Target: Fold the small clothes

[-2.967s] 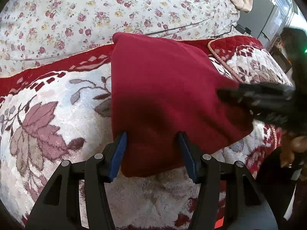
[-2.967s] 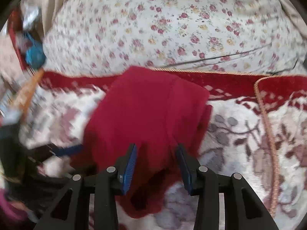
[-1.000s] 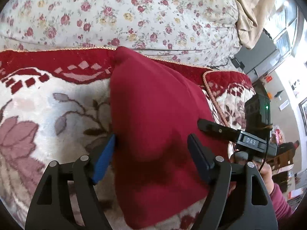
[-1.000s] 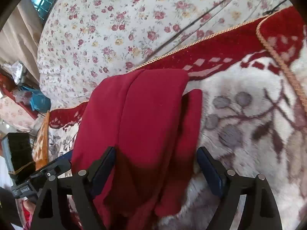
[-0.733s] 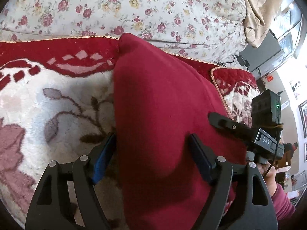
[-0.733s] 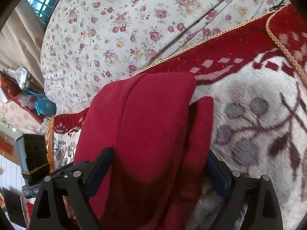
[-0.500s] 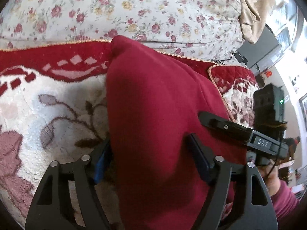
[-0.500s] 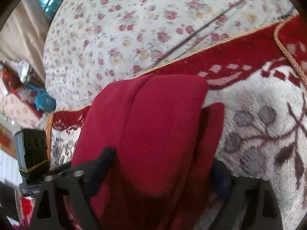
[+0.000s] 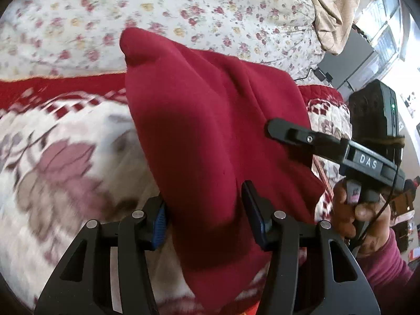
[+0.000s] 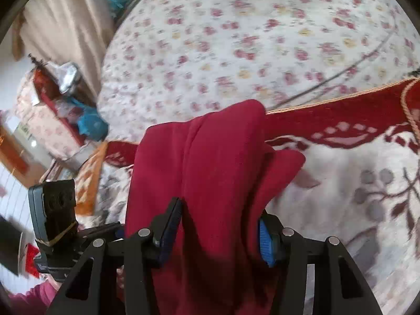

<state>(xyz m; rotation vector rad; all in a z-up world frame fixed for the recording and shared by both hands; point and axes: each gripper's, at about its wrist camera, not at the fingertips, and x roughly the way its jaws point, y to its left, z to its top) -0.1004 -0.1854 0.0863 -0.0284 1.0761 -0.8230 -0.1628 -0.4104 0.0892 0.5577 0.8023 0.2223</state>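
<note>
A folded dark red garment (image 9: 210, 131) is held up off the patterned red and white blanket (image 9: 65, 162). My left gripper (image 9: 204, 210) is shut on the garment's near edge, its blue pads pressing thick cloth. My right gripper (image 10: 218, 223) is shut on the other side of the same garment (image 10: 210, 170). The right gripper also shows in the left wrist view (image 9: 302, 134), with its finger against the cloth. The far end of the garment rises above the blanket's red border. The cloth between each pair of jaws hides the pad faces.
A white quilt with small red flowers (image 9: 183, 13) lies behind the blanket (image 10: 354, 183). A beige cloth (image 9: 338, 8) and a grey box (image 9: 349, 63) are at the far right. Cluttered shelves and a blue bag (image 10: 89, 126) are on the left in the right wrist view.
Both grippers have closed from open around the garment to gripping it and have lifted it. The garment's far end now stands higher against the floral quilt.
</note>
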